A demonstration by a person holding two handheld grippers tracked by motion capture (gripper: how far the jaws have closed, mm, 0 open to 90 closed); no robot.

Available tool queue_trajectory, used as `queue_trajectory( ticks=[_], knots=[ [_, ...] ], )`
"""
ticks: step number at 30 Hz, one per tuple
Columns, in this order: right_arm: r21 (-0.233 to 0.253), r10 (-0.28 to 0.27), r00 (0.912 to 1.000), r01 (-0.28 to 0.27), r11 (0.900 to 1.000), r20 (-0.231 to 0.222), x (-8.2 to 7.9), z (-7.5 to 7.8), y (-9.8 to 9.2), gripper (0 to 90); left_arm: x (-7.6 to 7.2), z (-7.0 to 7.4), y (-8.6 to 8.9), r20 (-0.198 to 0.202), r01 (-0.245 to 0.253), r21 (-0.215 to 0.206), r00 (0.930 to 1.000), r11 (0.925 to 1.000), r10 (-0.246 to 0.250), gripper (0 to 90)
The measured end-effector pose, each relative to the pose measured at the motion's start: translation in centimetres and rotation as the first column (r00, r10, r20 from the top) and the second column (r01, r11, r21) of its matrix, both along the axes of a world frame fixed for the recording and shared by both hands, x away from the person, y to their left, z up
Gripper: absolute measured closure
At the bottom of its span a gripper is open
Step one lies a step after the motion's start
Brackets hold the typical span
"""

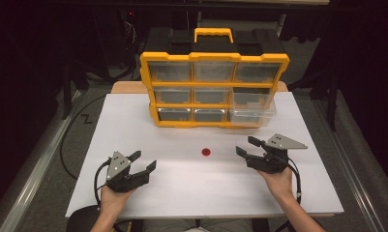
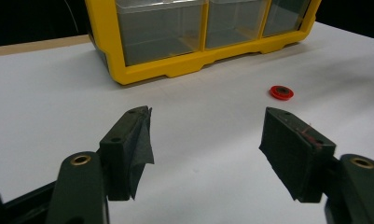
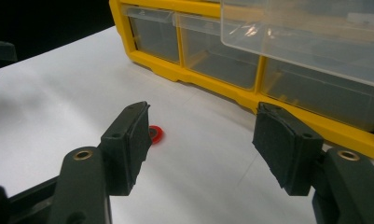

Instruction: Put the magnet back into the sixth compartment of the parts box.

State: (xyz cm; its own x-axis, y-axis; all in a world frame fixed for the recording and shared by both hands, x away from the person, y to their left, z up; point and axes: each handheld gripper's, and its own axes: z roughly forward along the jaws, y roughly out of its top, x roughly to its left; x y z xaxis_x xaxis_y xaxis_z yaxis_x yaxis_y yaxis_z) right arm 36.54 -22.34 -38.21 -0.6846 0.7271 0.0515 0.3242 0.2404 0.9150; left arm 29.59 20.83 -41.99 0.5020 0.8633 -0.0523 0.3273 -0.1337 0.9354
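While both spread | red disc [image 1: 206,152] between left gripper [image 1: 144,163], right gripper [image 1: 246,146]

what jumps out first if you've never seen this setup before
The big yellow organizer with clear drawers stands upright at the far side of the white table; one drawer at its lower right is pulled partway out. A small red disc lies alone on the table in front of it. Nearer the person, the left gripper and right gripper sit open on either side of the disc, holding nothing.
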Motion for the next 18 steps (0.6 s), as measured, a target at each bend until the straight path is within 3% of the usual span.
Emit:
queue_trajectory(
  ticks=[18],
  knots=[
    [-0.031, 0.040, 0.9987, -0.041, 0.999, -0.031, 1.2, 0.2, 2.1, 38.0, -0.1, 0.0, 0.0, -0.003, 0.006, 0.006, 1.0000, 1.0000, -0.006, 33.1]
  ],
)
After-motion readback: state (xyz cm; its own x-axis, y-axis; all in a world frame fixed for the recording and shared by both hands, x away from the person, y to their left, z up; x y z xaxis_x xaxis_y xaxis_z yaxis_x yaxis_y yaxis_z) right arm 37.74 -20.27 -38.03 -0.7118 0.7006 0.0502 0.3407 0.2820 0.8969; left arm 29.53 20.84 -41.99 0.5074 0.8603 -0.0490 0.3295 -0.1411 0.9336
